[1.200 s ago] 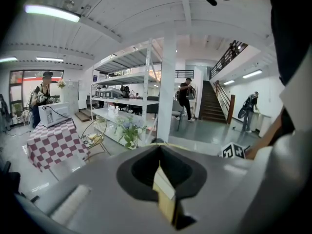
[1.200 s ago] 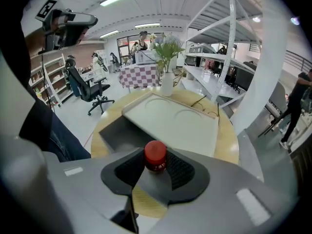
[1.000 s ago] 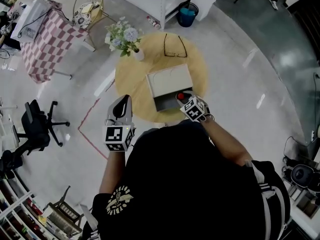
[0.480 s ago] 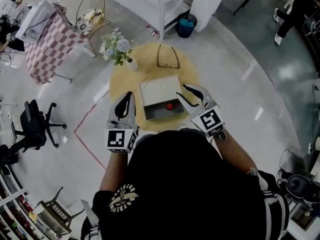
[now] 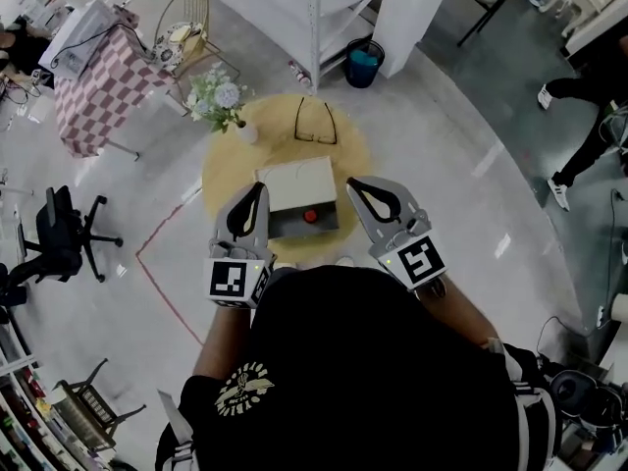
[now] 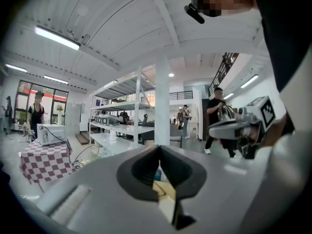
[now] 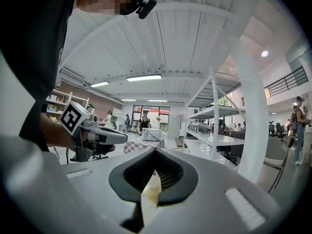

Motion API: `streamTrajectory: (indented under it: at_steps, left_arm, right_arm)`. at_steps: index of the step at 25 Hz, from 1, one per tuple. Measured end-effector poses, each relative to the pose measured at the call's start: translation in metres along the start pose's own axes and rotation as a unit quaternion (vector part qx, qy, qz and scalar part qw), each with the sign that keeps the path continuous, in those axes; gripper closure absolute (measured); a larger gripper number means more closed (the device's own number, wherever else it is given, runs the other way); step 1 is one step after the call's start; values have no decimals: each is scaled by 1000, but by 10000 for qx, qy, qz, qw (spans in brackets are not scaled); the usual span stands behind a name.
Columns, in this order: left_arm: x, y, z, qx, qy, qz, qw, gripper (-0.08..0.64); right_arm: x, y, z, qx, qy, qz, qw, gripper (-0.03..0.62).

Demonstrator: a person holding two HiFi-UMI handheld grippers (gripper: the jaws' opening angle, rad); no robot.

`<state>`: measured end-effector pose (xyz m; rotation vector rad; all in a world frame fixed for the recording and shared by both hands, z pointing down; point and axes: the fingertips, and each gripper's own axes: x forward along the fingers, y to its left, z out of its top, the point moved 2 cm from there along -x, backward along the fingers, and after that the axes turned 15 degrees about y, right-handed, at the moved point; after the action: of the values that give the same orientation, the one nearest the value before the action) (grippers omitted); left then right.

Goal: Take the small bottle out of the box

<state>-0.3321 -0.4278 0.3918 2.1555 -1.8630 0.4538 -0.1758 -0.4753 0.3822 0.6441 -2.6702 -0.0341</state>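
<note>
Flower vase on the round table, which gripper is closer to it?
Left. The left gripper is just on the person's side of the flower vase, by the table's left edge. The right gripper, jaws closing on nothing, is past the box.

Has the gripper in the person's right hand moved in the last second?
Yes. The right gripper has drawn back off the white rectangular box to its right side, jaws closing on nothing; the red-capped small bottle stays inside the box.

The left gripper (image 6: 159,149) has its jaws pressed together, nothing between them; beyond stand white shelving (image 6: 119,107), a white pillar (image 6: 162,106) and a checkered table (image 6: 41,161).
</note>
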Motion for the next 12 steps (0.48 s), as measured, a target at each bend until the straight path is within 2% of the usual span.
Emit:
streamTrajectory:
  at_steps: [7,12]
  left_arm:
    - [-15,-13,3,87,175,310,9993,560]
    - [-29,-6,-4,40,331,541,9980,560]
  right_arm:
    - [-8,2,-11,81,16,254,9996,584]
    - [1,5,-17,253,0,356,9990,584]
